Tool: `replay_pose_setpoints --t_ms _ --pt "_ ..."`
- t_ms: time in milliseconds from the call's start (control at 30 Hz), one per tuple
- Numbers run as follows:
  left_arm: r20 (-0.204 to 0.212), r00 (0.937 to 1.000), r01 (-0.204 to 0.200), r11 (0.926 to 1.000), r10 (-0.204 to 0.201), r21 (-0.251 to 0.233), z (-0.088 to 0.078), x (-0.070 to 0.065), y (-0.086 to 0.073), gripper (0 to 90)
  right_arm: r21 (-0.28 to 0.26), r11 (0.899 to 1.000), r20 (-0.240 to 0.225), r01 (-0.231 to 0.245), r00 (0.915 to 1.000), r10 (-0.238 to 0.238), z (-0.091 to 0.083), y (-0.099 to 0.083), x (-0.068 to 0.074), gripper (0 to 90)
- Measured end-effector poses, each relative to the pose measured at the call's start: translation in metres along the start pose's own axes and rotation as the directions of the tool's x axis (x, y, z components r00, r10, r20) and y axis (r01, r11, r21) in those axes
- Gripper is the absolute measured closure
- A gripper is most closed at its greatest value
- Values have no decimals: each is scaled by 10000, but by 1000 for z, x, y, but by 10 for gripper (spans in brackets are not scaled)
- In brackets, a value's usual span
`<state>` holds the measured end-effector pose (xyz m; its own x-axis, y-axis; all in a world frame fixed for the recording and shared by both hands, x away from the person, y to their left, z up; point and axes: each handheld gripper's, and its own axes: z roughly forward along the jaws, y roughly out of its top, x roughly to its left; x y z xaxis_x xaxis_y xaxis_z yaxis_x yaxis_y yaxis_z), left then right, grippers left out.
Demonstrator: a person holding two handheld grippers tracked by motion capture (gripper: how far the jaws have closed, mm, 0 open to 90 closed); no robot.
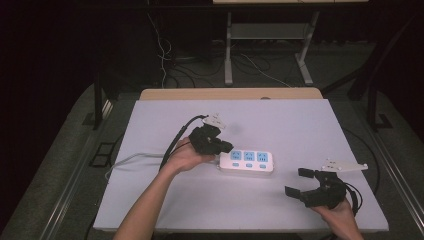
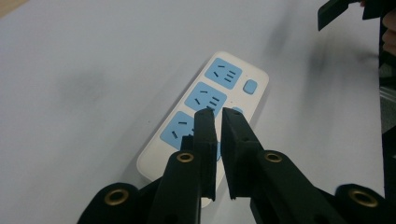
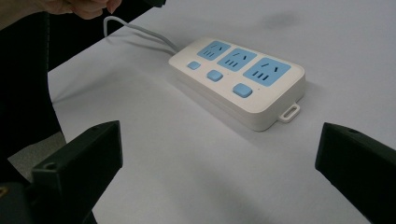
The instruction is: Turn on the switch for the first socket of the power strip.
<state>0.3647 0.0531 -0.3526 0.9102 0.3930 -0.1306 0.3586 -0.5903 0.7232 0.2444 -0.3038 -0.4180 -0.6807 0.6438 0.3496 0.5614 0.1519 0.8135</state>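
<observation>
White table top (image 1: pixel 300 125), matte, w/ a wooden edge along the far side. Near its centre lies a white power strip (image 1: pixel 246 162), long axis running left–right: three blue sockets (image 1: pixel 249 156) in a row on the far half, three small blue buttons (image 3: pixel 214 75) on the near half, one per socket. Its white cord (image 1: pixel 131 160) leaves the left end and runs off the table's left edge. A small loop tab (image 3: pixel 290 112) projects from the strip's right end (right gripper view).

My left gripper (image 1: pixel 226 146) sits at the strip's left end, held in my left hand (image 1: pixel 187 157); black cable trails away to the far left. Jaws are nearly clenched, only a narrow slit between them, nothing gripped. In the left gripper view my jaw tips hang over the strip, approx. at the boundary of the nearest and middle sockets; whether they touch the strip I cannot tell.

My right gripper (image 1: pixel 302 184) is at the near-right part of the table, well apart from the strip, held in my right hand (image 1: pixel 340 215). Jaws spread wide, released, holding nothing; in the right gripper view they frame the strip, which lies farther off between them.

Beyond the table: dark floor, loose cables, metal frame legs (image 1: pixel 228 50).
</observation>
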Motion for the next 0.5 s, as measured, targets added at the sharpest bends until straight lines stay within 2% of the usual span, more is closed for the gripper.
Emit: replay_pose_setpoints --t_ms 100,200,367,433,500 --pt "-117 9998 190 9998 -189 24 -8 1 -2 743 -11 10000 -4 -9 10000 9 0 0 0 4" --pt "-208 9990 381 9991 -384 -174 -18 2 -4 681 -9 10000 4 -10 10000 10 0 0 0 4" --pt "-319 9967 734 9961 -750 -493 -34 4 -8 468 0 10000 6 -15 10000 15 0 0 0 4" --pt "-383 9965 722 9962 -740 -477 -39 4 -10 378 0 10000 4 -20 10000 20 0 0 0 4" --pt "-381 9964 736 9961 -755 -493 -42 3 -12 324 0 10000 8 -8 10000 8 0 0 0 4"
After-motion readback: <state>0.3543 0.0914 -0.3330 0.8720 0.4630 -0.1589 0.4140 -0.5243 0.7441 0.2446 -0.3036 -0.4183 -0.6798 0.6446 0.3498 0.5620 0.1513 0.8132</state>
